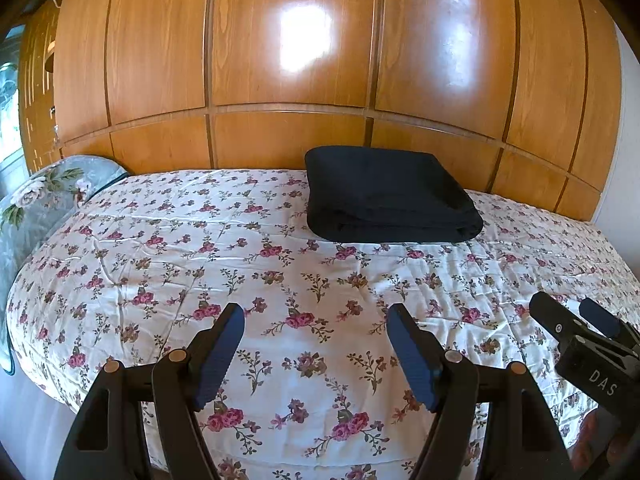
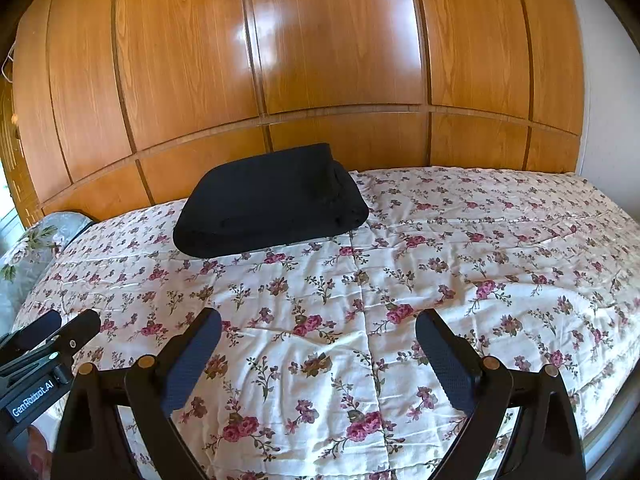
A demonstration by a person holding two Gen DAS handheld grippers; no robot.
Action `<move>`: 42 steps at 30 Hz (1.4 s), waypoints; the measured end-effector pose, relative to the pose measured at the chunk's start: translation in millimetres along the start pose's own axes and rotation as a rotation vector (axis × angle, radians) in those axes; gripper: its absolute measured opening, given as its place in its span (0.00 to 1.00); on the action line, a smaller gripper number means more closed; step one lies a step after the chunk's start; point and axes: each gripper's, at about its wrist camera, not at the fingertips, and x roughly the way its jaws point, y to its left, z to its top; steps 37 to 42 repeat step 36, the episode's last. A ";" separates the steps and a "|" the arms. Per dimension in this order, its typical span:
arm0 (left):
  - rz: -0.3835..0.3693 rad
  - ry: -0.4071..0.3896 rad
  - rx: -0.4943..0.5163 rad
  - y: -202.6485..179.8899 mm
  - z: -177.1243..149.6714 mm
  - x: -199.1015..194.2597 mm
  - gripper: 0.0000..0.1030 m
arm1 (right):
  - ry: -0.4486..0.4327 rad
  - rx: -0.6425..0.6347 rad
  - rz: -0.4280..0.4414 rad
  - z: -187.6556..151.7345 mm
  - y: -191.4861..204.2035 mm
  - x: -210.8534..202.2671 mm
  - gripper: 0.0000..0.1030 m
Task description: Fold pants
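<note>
The black pants (image 1: 390, 194) lie folded in a neat rectangular stack on the floral bedspread (image 1: 280, 264), at the far side near the wooden wall. They also show in the right wrist view (image 2: 268, 202). My left gripper (image 1: 316, 320) is open and empty, held above the near part of the bed, well short of the pants. My right gripper (image 2: 318, 326) is open and empty too, beside the left one. The right gripper also shows at the right edge of the left wrist view (image 1: 576, 316), and the left gripper at the left edge of the right wrist view (image 2: 68, 326).
A wooden panelled wardrobe wall (image 1: 320, 60) stands right behind the bed. A grey-blue floral pillow (image 1: 44, 200) lies at the left end of the bed. A white wall (image 2: 608, 100) is at the right. The bed's near edge (image 2: 616, 436) curves below my grippers.
</note>
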 end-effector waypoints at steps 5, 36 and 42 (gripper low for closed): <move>0.001 0.003 0.005 -0.2 -0.8 0.7 0.73 | 0.004 0.003 0.002 -1.0 0.9 0.8 0.95; 0.003 0.065 0.008 4.3 -9.9 18.9 0.73 | 0.057 0.016 0.005 -7.6 -1.8 15.2 0.95; 0.003 0.065 0.008 4.3 -9.9 18.9 0.73 | 0.057 0.016 0.005 -7.6 -1.8 15.2 0.95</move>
